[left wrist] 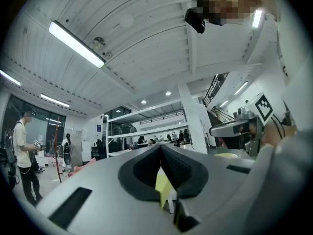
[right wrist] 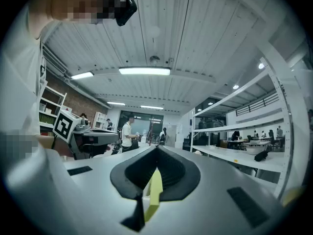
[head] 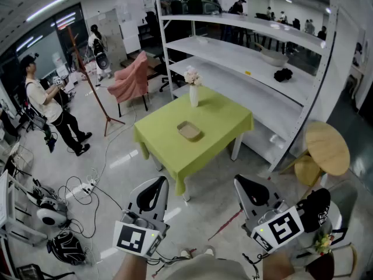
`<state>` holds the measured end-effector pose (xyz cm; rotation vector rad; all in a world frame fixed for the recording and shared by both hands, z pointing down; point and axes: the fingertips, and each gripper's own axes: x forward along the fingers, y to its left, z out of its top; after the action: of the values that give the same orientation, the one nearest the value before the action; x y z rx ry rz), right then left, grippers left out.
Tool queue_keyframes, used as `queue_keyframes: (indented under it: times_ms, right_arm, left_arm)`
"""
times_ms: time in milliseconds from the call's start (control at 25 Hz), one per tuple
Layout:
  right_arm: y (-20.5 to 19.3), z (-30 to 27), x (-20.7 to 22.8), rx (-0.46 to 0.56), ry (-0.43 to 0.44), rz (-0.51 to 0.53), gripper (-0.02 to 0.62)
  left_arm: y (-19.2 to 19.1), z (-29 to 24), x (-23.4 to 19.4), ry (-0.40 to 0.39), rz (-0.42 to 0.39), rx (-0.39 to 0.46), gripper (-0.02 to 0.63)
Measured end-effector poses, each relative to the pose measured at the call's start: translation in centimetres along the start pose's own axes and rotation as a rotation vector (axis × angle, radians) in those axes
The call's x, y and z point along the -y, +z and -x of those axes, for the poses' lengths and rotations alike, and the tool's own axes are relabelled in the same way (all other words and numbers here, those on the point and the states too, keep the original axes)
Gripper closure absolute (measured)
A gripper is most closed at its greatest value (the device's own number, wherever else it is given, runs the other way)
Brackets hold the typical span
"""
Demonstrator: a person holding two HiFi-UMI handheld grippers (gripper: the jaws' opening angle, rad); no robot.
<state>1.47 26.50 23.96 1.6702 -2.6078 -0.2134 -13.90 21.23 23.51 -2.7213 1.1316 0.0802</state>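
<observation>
At the far left of the head view a person stood well away among equipment, with cables looped over the floor and a pink-draped chair further up the frame. The left gripper was held low at lower centre-left; its own view showed the jaws shut tip to tip with nothing between them, only a sliver of green cloth visible through the gap behind the tips. Up-frame from both grippers and between their lines stood the green-covered table, turned so that one corner of its cloth hung toward the person. That corner lay nearer the left gripper than the right, and apart from both. On the table the shallow wooden tray sat near the middle, its long axis running roughly from upper left to lower right. A white vase of flowers stood upright beyond it by the far edge. The tray seemed slightly closer to the left gripper's line. The right gripper was also closed on nothing. Bare floor lay between the grippers and the table. To the right, a white shelving rack ran just behind the table, and a round wooden table stood at the right edge.
</observation>
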Motion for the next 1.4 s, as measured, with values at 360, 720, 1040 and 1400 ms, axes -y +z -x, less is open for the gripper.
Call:
queue_keyframes:
  times_ms: [360, 720, 1040, 1400]
  right_arm:
    - [-0.1, -1.0, 0.4, 0.047, 0.012, -0.086, 0.589]
    - [-1.0, -0.6, 1.0, 0.060, 0.047, -0.106, 0.589]
    - [-1.7, 0.2, 2.9, 0.081, 0.070, -0.125, 0.589]
    - [-2.6, -1.6, 4.2, 0.089, 0.085, -0.115, 0.589]
  left_arm:
    - [-0.4, 0.3, -1.0, 0.024, -0.003, -0.017, 0.600]
    - [-1.1, -0.9, 0.0, 0.027, 0.012, -0.041, 0.600]
    - [-0.7, -2.3, 1.1, 0.049, 0.039, -0.015, 0.600]
    - [-2.6, -4.0, 0.4, 0.057, 0.012, -0.050, 0.600]
